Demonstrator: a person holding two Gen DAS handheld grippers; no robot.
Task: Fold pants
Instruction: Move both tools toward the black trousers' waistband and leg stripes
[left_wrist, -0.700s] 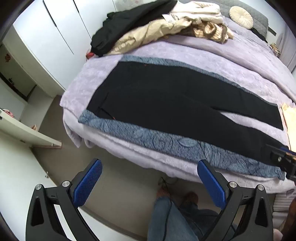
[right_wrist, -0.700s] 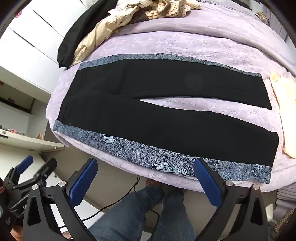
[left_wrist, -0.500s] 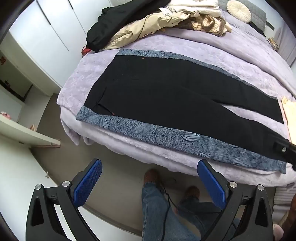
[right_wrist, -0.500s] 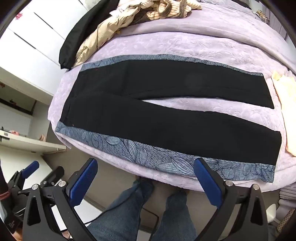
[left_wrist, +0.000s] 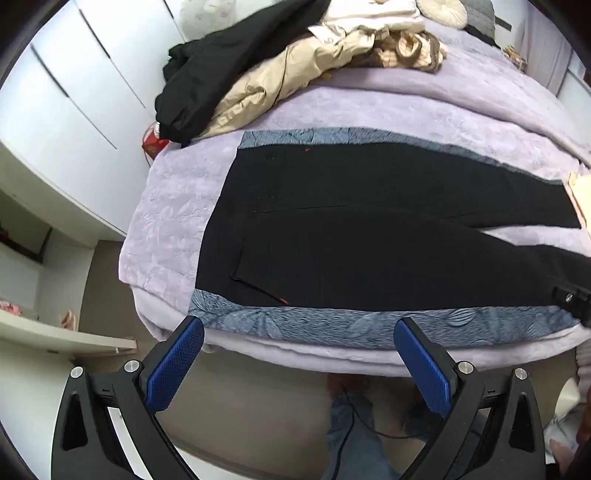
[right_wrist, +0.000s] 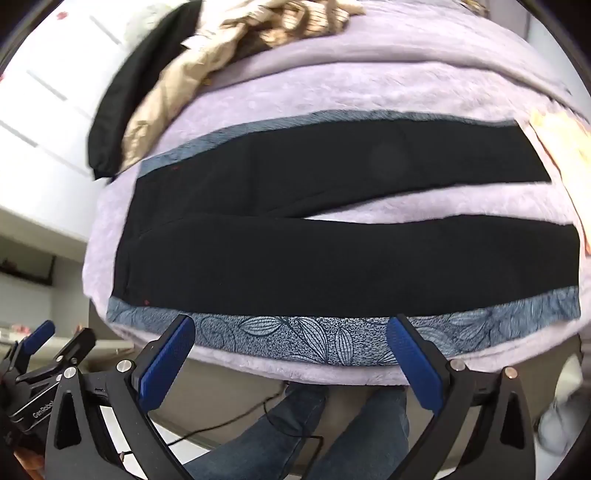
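Black pants (left_wrist: 369, 240) lie flat on a blue leaf-patterned cloth (left_wrist: 332, 321) on the bed, waist to the left, legs spread to the right. They also show in the right wrist view (right_wrist: 332, 254). My left gripper (left_wrist: 297, 345) is open and empty, just short of the near bed edge below the waist part. My right gripper (right_wrist: 290, 343) is open and empty, at the near edge of the patterned cloth (right_wrist: 295, 338) below the near leg. The left gripper shows at the lower left of the right wrist view (right_wrist: 40, 343).
A lilac bedspread (left_wrist: 170, 206) covers the bed. A pile of clothes (left_wrist: 280, 66) lies at its far left. A pale yellow garment (right_wrist: 561, 136) lies at the right. White wardrobes (left_wrist: 74, 92) stand left. The person's legs (right_wrist: 295, 424) stand below the bed edge.
Both grippers have moved forward toward the bed; the pants look larger and nearer. Both stay open and empty.
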